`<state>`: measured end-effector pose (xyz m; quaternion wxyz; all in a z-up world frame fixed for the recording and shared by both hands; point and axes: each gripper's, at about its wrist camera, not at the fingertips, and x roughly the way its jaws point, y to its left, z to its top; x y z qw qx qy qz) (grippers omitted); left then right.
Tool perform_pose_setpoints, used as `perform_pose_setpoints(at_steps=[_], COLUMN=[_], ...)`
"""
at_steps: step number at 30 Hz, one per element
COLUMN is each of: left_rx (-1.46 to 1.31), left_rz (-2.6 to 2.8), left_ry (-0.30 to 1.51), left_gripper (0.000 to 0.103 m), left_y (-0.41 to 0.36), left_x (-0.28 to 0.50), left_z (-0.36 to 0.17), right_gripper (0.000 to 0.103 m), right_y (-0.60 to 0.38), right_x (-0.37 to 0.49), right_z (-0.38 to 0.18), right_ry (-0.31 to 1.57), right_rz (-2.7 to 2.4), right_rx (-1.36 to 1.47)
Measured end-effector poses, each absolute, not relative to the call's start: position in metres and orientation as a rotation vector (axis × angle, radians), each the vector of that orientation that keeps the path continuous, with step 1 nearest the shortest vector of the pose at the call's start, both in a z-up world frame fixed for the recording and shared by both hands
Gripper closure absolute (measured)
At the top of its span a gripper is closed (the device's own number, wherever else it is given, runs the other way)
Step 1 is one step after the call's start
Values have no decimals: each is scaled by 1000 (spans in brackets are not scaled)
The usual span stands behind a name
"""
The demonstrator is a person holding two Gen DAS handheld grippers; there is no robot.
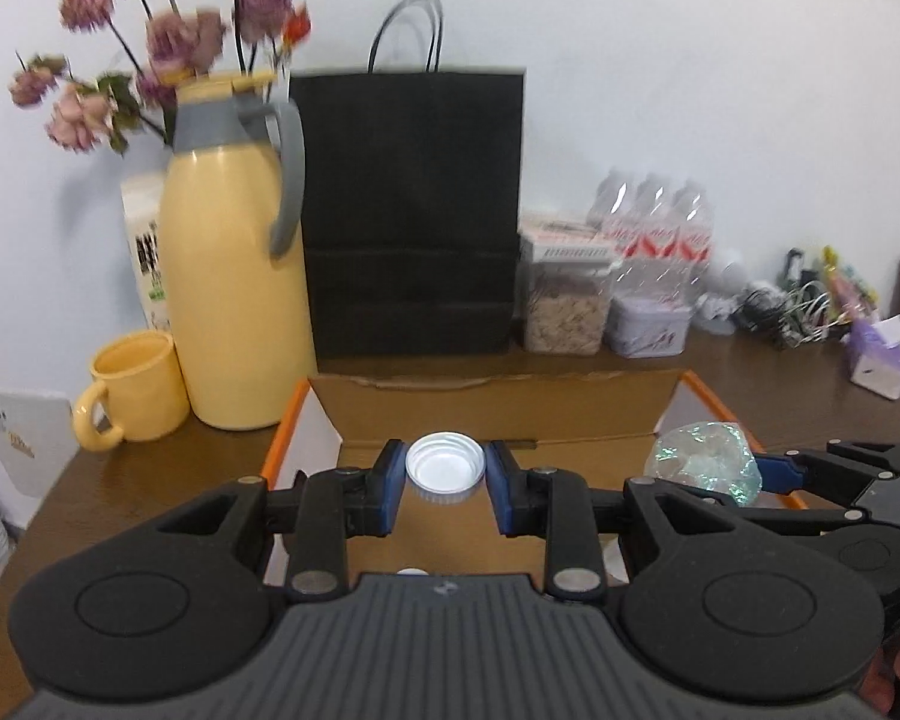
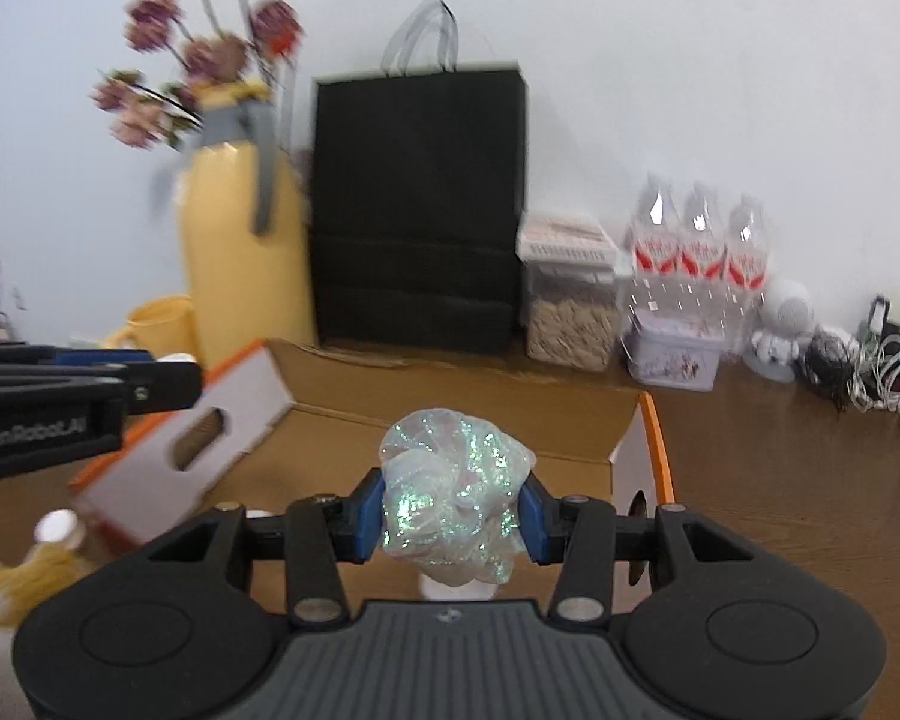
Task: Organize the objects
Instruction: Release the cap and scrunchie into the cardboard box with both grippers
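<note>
In the left wrist view my left gripper [image 1: 445, 483] is shut on a white round lid [image 1: 445, 468], its blue pads pressing both sides, held above the open cardboard box [image 1: 498, 405]. In the right wrist view my right gripper [image 2: 453, 519] is shut on a crumpled iridescent glittery bundle [image 2: 456, 492], over the same cardboard box [image 2: 462, 426] with its orange-edged flaps. The bundle [image 1: 705, 461] and the right gripper's blue fingers [image 1: 777, 473] also show at the right of the left wrist view. The left gripper's fingers [image 2: 99, 357] enter the right wrist view from the left.
Behind the box stand a yellow thermos jug [image 1: 231, 300], a yellow mug [image 1: 132, 387], a black paper bag [image 1: 411, 216], a cereal container [image 1: 564, 300], a lilac tin [image 1: 648, 321] and water bottles [image 1: 660, 222]. Cables and clutter [image 1: 792, 306] lie far right on the brown table [image 1: 780, 408].
</note>
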<state>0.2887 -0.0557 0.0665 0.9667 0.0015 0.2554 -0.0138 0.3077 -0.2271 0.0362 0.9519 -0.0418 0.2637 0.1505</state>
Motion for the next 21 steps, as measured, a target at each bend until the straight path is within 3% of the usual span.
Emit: perform_pose_setpoints(at_steps=[9, 15, 18, 20, 21], left_rx=[10, 10, 6, 9, 12], left_rz=[10, 12, 19, 26, 30], left_ry=[641, 667, 657, 641, 634], left_gripper=[73, 71, 48, 21, 15], left_y=[-50, -44, -42, -42, -42], left_x=[336, 337, 334, 331, 330], left_z=[30, 20, 22, 23, 24], right_gripper=[59, 52, 45, 34, 29], right_y=[-230, -228, -229, -230, -230], right_x=[356, 358, 358, 356, 354], right_z=[7, -3, -4, -3, -3], right_ry=[643, 663, 665, 661, 657], right_rz=[250, 237, 232, 230, 229], right_rx=[-86, -102, -101, -95, -93])
